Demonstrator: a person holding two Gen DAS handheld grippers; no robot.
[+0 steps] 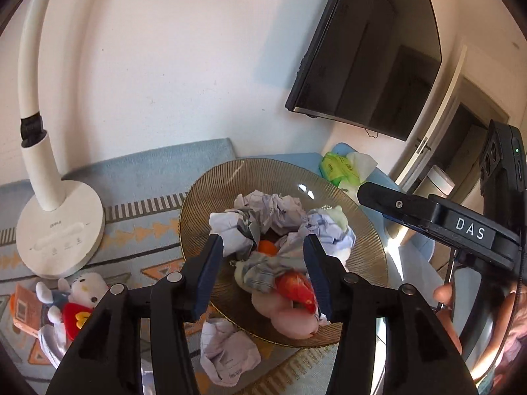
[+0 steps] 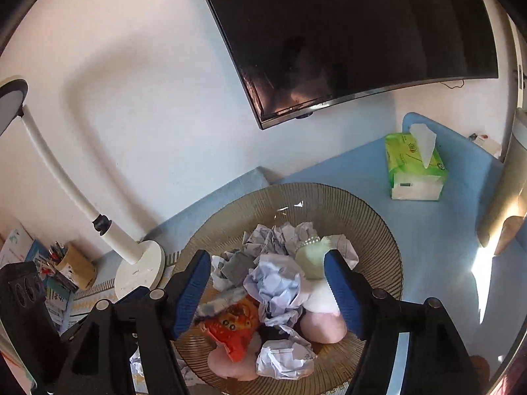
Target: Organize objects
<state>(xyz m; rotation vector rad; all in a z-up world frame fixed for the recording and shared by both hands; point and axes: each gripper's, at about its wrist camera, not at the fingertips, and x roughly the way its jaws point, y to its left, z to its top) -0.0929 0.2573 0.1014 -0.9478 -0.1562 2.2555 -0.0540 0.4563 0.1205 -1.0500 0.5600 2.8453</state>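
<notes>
Below both grippers sits a ribbed glass bowl [image 2: 378,227] heaped with crumpled paper balls [image 2: 276,286], an orange snack wrapper [image 2: 235,329] and pale soft items, possibly plush. Left gripper [image 1: 265,273] and right gripper [image 2: 268,291] hang above it, jaws apart, empty. Risk: the heap overflows; one paper ball [image 1: 227,352] already lies on the surface beneath the left gripper.

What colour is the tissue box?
Green and white tissue box; clearest in the right wrist view.
</notes>
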